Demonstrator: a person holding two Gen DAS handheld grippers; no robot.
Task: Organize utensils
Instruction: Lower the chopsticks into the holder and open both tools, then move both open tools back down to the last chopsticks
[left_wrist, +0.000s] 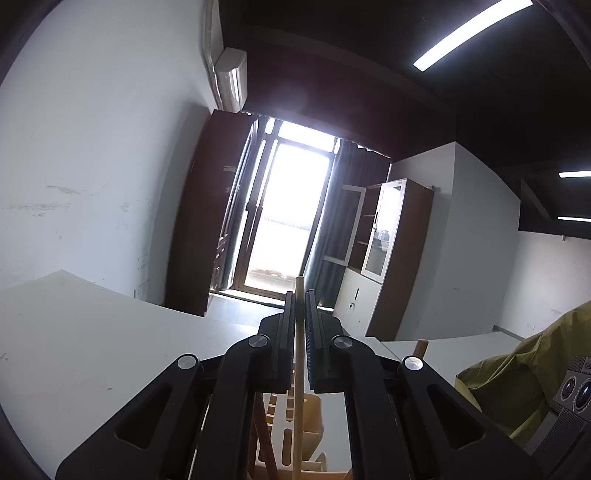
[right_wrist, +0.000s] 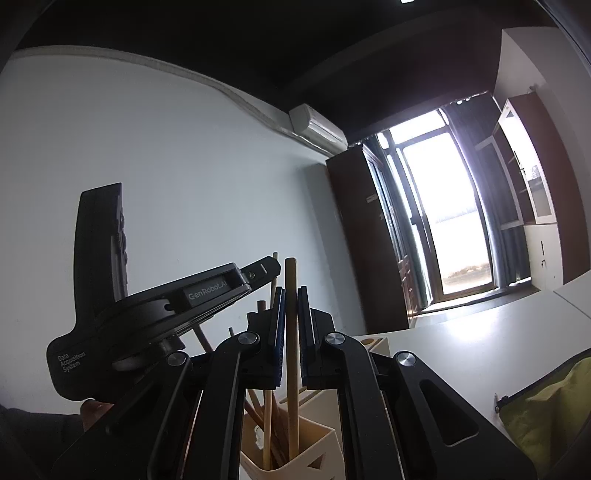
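Note:
My left gripper (left_wrist: 300, 295) is shut on a thin pale wooden stick (left_wrist: 299, 354) that stands upright between the jaws, its lower end down in a cream slotted utensil holder (left_wrist: 288, 435). My right gripper (right_wrist: 291, 291) is shut on a thicker wooden stick (right_wrist: 291, 332), also upright, with its lower end inside a cream utensil holder (right_wrist: 306, 454) that has several other wooden sticks (right_wrist: 267, 417) in it. The left gripper's body (right_wrist: 155, 310) shows in the right wrist view, just left of and above my right gripper.
A white table (left_wrist: 74, 343) lies below both grippers. An olive-green bag (left_wrist: 524, 373) sits at the right, also in the right wrist view (right_wrist: 546, 413). Another wooden handle (left_wrist: 420, 347) stands right of the left gripper. A window door and cabinets are behind.

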